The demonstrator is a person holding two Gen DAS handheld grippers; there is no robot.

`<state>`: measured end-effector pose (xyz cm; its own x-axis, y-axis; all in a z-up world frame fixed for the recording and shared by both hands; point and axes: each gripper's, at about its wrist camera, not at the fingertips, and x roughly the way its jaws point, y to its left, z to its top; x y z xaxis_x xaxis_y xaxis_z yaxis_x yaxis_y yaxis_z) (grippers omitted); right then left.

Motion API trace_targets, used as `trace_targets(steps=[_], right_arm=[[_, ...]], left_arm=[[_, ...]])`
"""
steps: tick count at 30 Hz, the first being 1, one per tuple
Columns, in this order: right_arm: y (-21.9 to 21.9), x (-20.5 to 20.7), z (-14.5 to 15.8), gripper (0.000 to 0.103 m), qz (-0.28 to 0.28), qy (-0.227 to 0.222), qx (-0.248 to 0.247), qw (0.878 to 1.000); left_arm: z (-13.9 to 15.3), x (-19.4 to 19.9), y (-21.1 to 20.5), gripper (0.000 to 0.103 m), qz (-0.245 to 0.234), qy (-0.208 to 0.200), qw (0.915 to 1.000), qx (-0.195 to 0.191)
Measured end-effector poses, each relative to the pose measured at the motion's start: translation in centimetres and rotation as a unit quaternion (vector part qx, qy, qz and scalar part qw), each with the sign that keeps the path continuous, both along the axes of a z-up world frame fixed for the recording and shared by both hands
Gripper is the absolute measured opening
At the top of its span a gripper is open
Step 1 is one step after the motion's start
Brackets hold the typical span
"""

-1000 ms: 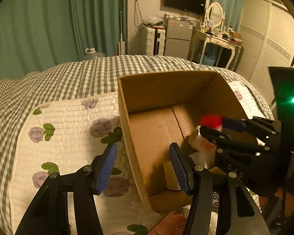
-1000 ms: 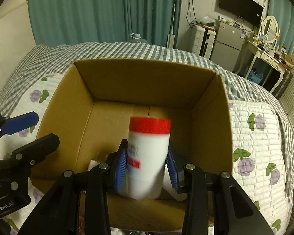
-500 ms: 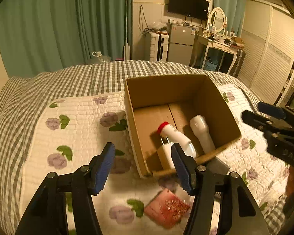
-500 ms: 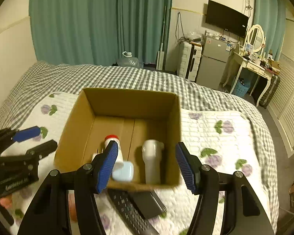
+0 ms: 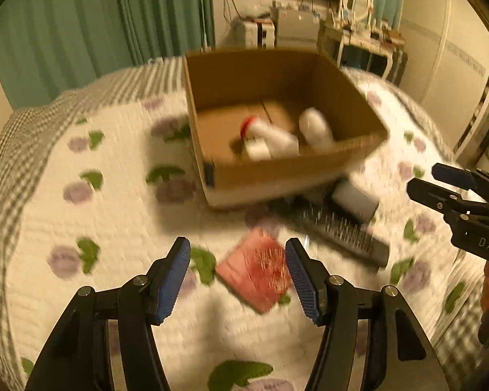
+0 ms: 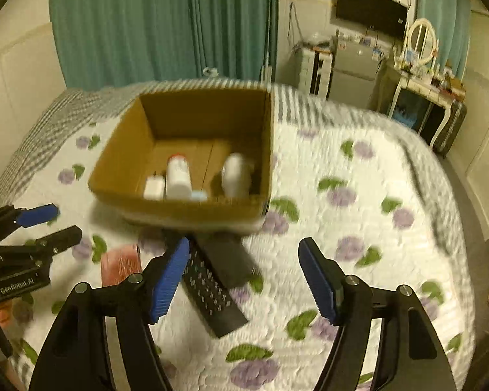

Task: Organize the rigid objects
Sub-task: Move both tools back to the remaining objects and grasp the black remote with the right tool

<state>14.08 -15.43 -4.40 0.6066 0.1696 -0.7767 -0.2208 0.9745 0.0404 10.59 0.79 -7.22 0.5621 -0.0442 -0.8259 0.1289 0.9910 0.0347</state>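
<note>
The red packet (image 5: 256, 268) lies flat on the quilt (image 5: 114, 202), just in front of the box (image 5: 277, 169) and right ahead of my left gripper (image 5: 238, 275), framed between its blue pads. It looks thin and light, maybe a small carton or card sleeve, though blur hides the print. I judge it stiff enough to pinch but low against soft bedding, so I would take it across its narrow width, pressing the pads down into the quilt beside its edges rather than trying to slide under it.

Beside it, the remote (image 6: 212, 290) lies at an angle, with a dark flat block (image 6: 229, 260) touching or overlapping its upper end; I cannot tell which. The remote is long, hard and smooth-sided, best taken across its middle so it does not swing.

My right gripper (image 6: 244, 280) hovers over those two, jaws spread and empty; they have just been opening, with nothing between them now. The left jaws also stand apart, empty, having opened a little further.

Inside the box lie a red-capped white bottle (image 6: 178, 177), a second white bottle (image 6: 235, 176) and a small white block (image 6: 154, 188), all well clear of either gripper.
</note>
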Motion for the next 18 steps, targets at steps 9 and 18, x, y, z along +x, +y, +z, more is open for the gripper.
trace_targets(steps=[9,18], right_arm=[[3.6,-0.4,-7.2,0.063,0.071,0.072,0.003,0.995],[5.6,1.9,-9.8,0.052,0.082,0.075,-0.027,0.993]], left_arm=[[-4.6,-0.1,0.5,0.063,0.018,0.042,0.9989,0.012],[-5.6,0.1,0.7,0.063,0.011,0.057,0.9983,-0.003]])
